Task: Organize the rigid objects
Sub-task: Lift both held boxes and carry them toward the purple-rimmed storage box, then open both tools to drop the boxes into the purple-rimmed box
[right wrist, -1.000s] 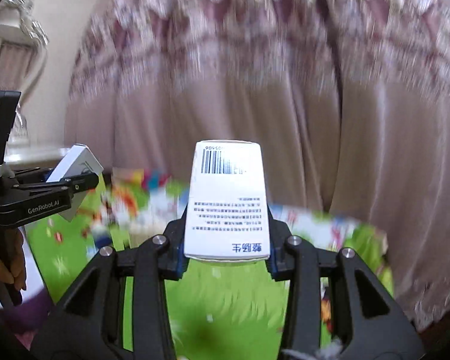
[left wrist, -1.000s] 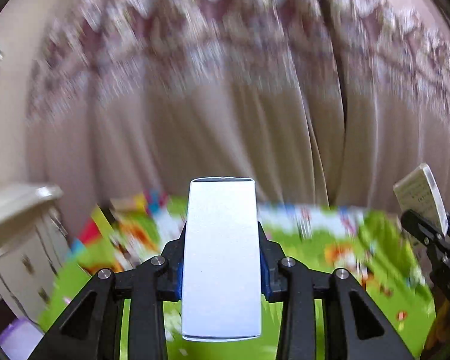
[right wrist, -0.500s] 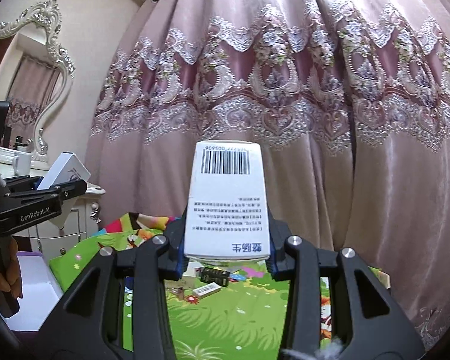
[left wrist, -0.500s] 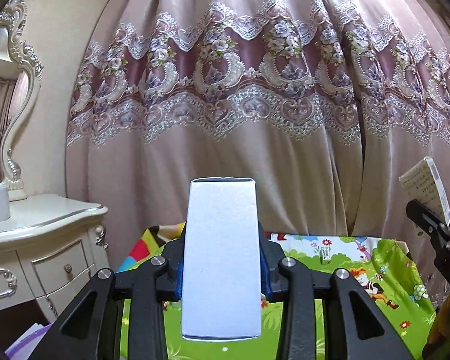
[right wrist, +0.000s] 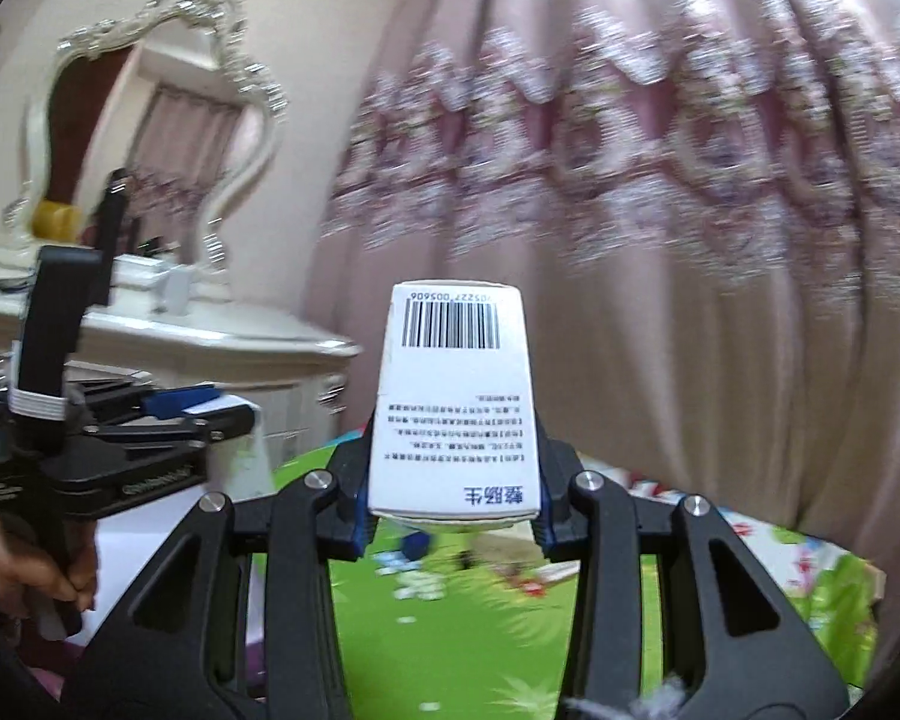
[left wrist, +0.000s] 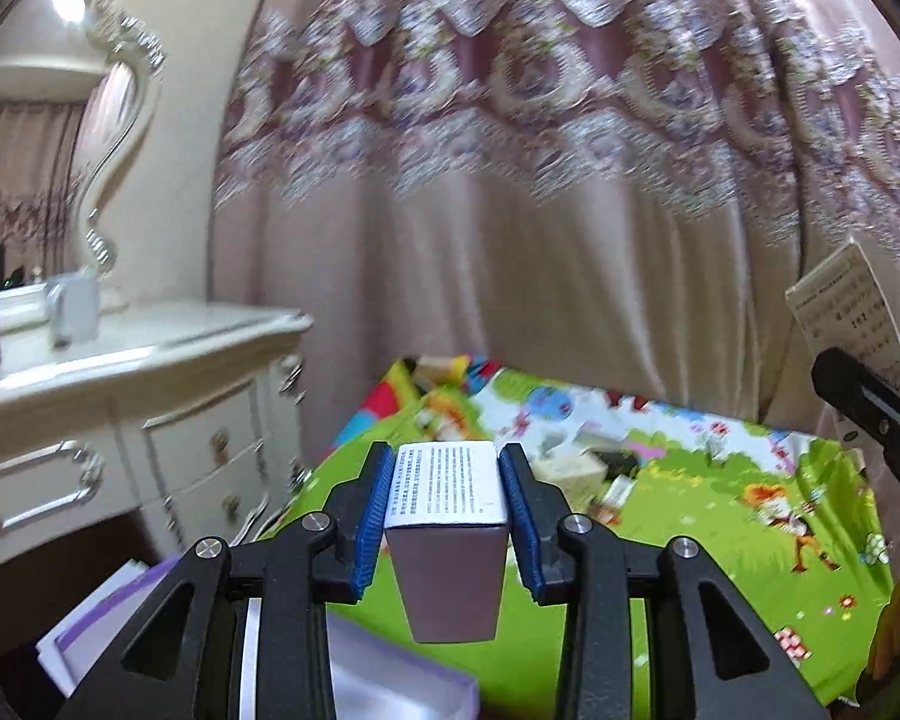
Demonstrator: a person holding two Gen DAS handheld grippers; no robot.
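Observation:
My left gripper is shut on a small white box whose printed face points up, held low over the near edge of the green play mat. My right gripper is shut on a white barcode box that stands upright between the blue pads. In the left wrist view the right gripper and its box show at the right edge. The right wrist view has the left gripper at the left, held by a hand. Several small boxes lie on the mat.
A white dresser with a mug and an ornate mirror stands at the left. A pink curtain hangs behind the mat. A white and purple box lies below my left gripper.
Both views have swung left, bringing the dresser and mirror closer. The left box now lies flatter, showing its printed face. Both grips are unchanged.

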